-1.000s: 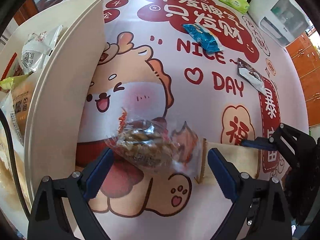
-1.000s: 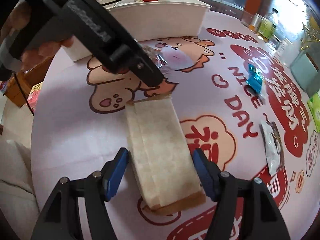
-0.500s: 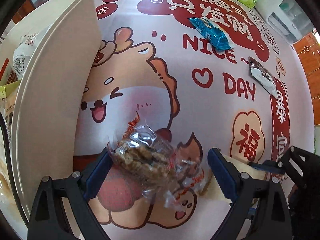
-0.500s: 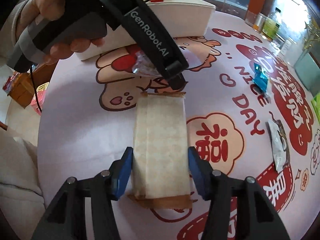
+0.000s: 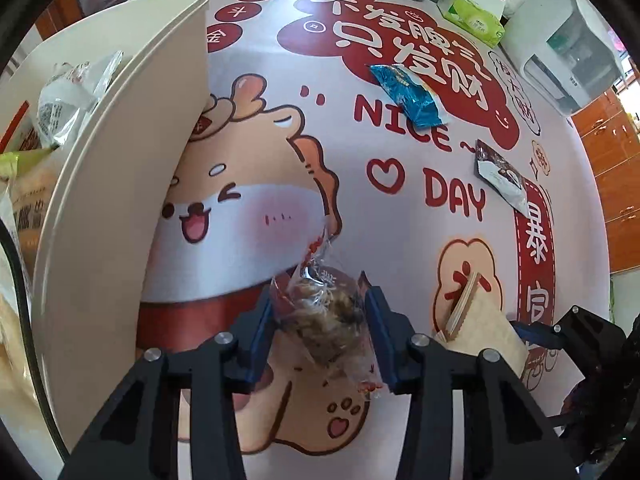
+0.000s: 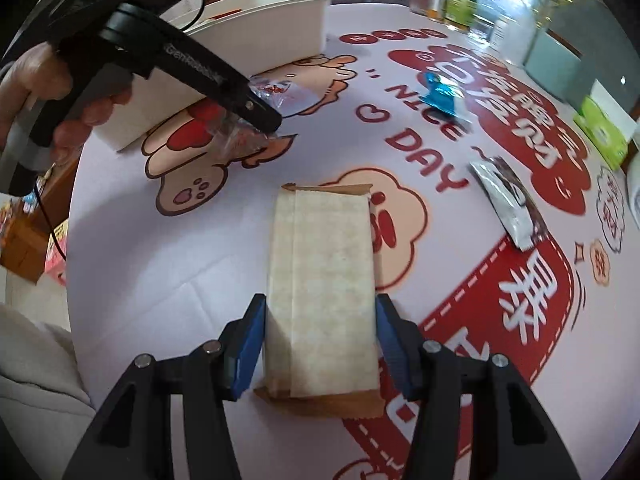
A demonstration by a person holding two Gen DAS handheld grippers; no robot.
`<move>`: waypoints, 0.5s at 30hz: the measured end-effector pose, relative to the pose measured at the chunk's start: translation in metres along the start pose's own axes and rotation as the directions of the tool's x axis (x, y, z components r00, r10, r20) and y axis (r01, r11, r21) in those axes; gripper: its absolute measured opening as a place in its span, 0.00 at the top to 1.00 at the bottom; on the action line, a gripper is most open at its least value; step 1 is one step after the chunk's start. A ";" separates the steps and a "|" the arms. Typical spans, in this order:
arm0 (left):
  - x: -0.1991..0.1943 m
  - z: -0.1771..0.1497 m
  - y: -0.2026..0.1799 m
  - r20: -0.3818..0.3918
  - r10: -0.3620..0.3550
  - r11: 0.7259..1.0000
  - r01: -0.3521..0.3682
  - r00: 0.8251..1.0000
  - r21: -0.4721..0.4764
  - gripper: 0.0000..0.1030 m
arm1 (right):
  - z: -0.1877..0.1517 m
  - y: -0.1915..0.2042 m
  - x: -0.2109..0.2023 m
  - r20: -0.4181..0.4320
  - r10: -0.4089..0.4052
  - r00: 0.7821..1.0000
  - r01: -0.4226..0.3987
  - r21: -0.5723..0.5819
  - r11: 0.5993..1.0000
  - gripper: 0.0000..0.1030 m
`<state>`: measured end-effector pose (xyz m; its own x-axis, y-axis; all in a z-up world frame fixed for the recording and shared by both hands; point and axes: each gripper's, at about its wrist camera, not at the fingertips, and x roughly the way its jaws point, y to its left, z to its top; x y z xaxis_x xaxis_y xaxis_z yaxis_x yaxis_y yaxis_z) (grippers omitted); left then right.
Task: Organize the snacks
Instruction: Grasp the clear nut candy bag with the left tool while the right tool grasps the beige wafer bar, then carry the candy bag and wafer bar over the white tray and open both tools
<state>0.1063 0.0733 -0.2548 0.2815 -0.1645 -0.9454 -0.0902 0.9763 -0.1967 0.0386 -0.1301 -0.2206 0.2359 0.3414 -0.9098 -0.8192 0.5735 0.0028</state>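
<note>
Here the left gripper (image 5: 322,330) points steeply down at the table (image 5: 400,216), and its jaws are closing on a clear snack packet (image 5: 328,312) of brown pieces; both blue pads press on the wrapper's sides. The packet sits over the cartoon animal print, near the long wall of the white bin (image 5: 120,184), which stands along the table's left edge in the left wrist view and already contains several wrapped snacks.

The right gripper (image 6: 320,328) holds its jaws partly apart, clamped on a flat beige paper packet (image 6: 322,292); the pads touch its two long edges. This packet lies lengthwise away from the camera, close to the near edge of the table.

Two snacks lie loose farther out on the cloth: a blue packet (image 5: 406,96) on the red lettering toward the far edge, and a silver-and-dark packet (image 5: 502,176) toward the right edge. A green tissue pack (image 5: 470,22) rests at the far right corner.
</note>
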 end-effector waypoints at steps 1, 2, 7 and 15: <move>-0.001 -0.003 -0.002 0.008 0.002 1.000 -0.002 1.000 0.009 0.59 | -0.001 0.000 -0.001 0.001 0.002 1.000 -0.002 0.008 1.000 0.48; -0.001 -0.005 -0.005 0.013 0.000 1.000 0.000 1.000 0.015 0.59 | -0.002 0.001 -0.001 0.002 0.003 1.000 -0.003 0.014 1.000 0.48; -0.008 -0.019 -0.019 0.022 -0.016 0.999 0.015 1.000 0.038 0.60 | -0.004 0.005 -0.013 0.036 -0.004 0.999 0.003 0.032 0.999 0.48; -0.055 -0.031 -0.044 0.113 -0.023 0.996 0.013 0.993 0.088 0.60 | -0.005 0.004 -0.055 0.130 -0.041 0.991 0.035 0.046 0.998 0.48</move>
<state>0.0650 0.0352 -0.2025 0.3892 -0.1698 -0.9054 -0.0025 0.9827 -0.1853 0.0194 -0.1505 -0.1726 0.3353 0.4113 -0.8476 -0.7854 0.6189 -0.0103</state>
